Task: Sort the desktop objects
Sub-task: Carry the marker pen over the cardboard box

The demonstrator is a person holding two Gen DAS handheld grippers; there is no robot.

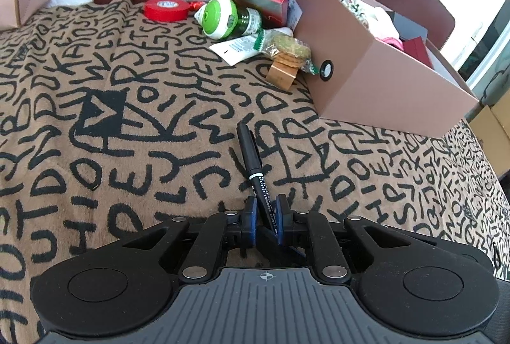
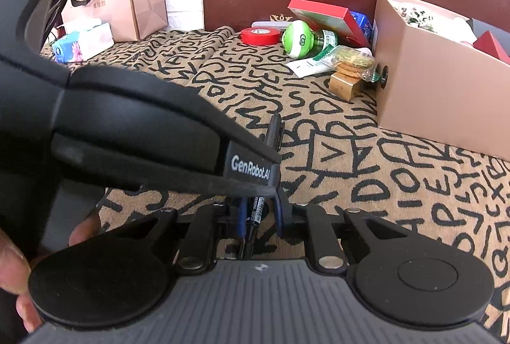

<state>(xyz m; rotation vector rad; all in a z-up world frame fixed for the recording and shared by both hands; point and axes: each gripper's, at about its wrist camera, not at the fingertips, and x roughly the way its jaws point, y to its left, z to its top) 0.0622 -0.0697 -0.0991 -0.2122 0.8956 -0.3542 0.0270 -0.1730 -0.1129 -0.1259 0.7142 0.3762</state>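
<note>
I have both grippers clamped on one slim black plastic marker pen (image 1: pixel 255 172): my left gripper (image 1: pixel 266 210) pinches its printed barrel, my right gripper (image 2: pixel 259 213) the same pen from the other side, just above the lettered brown blanket (image 1: pixel 127 127). It should be light, stiff and somewhat slick, so mid-barrel is the safest hold. The barrel print is too small to read; "GenRobot.AI" shows on the left gripper's casing. The open brown cardboard box (image 1: pixel 382 82) sits near.
</note>
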